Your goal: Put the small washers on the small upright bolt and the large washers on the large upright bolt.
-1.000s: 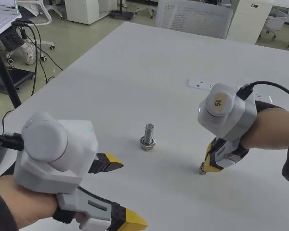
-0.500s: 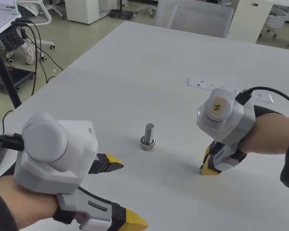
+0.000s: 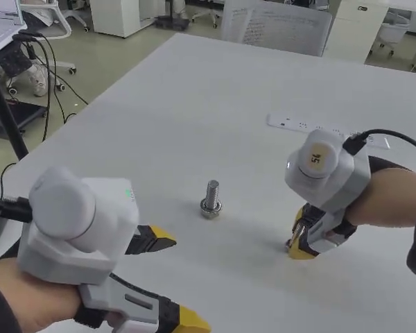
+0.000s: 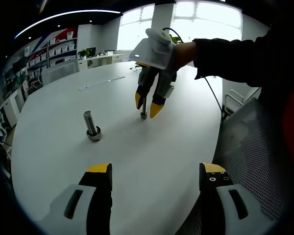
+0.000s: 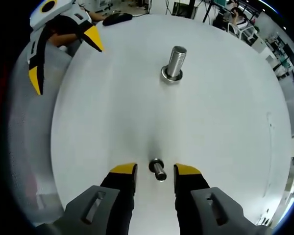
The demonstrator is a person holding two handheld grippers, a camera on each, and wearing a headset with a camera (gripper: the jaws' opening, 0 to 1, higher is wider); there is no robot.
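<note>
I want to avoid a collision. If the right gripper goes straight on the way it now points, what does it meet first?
Probably the small bolt, standing between its open fingers; the table lies just beyond.

Bright, even indoor light across white table (image 3: 215, 104); shadows soft and faint, slight pool beside large bolt (image 3: 211, 200). Left gripper view: windows (image 4: 206, 22) blown out, ceiling strip light (image 4: 63, 15) glaring. Fisheye bends table edge in both gripper views. Focus crisp throughout.

Large bolt (image 3: 211, 200) on the table (image 3: 194, 104), small bolt (image 5: 157, 169) to its right, power strip (image 3: 319, 128) behind both.
</note>
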